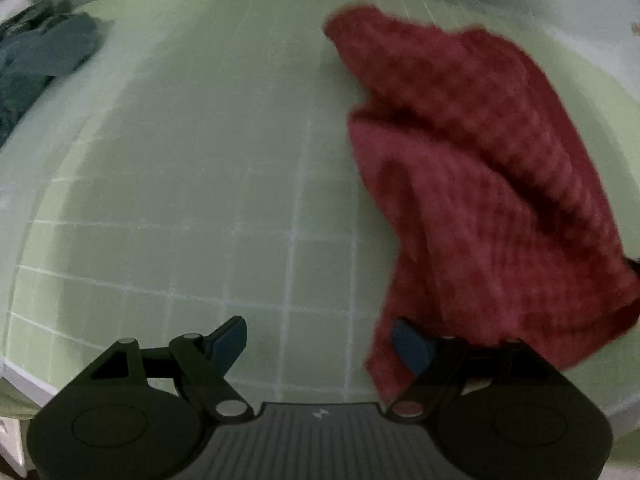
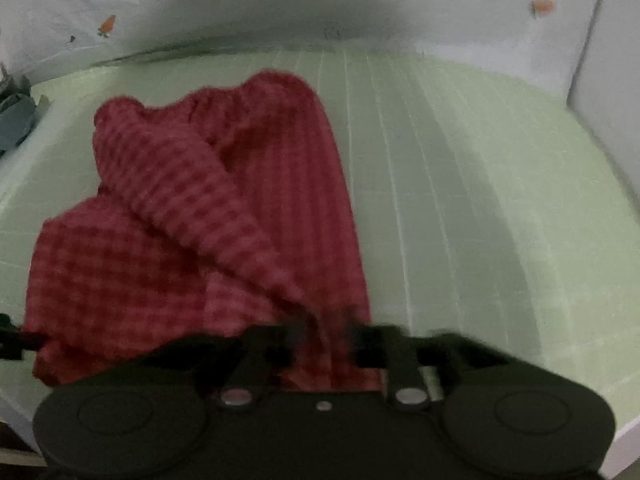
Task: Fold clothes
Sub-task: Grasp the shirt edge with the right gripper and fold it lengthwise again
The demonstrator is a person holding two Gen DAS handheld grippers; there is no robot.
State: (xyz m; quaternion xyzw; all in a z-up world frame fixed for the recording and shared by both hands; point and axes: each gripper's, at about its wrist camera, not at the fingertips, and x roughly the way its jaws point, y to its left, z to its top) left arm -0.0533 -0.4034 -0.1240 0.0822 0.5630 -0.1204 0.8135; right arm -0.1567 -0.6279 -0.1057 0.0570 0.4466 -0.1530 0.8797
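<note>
A red checked garment (image 1: 480, 184) lies rumpled on the green grid mat (image 1: 200, 160), on the right side of the left wrist view. My left gripper (image 1: 320, 340) is open and empty, just left of the garment's near edge; its right finger (image 1: 412, 346) lies against the cloth. In the right wrist view the same garment (image 2: 180, 240) fills the left and middle, with a fold raised toward the camera. My right gripper (image 2: 324, 344) is shut on the garment's near edge, with cloth pinched between the jaws.
A dark green-grey pile of clothes (image 1: 36, 60) sits at the mat's far left edge; it also shows in the right wrist view (image 2: 16, 124). A white wall with small carrot prints (image 2: 107, 26) rims the mat (image 2: 480, 200). A white panel (image 2: 600, 80) stands at right.
</note>
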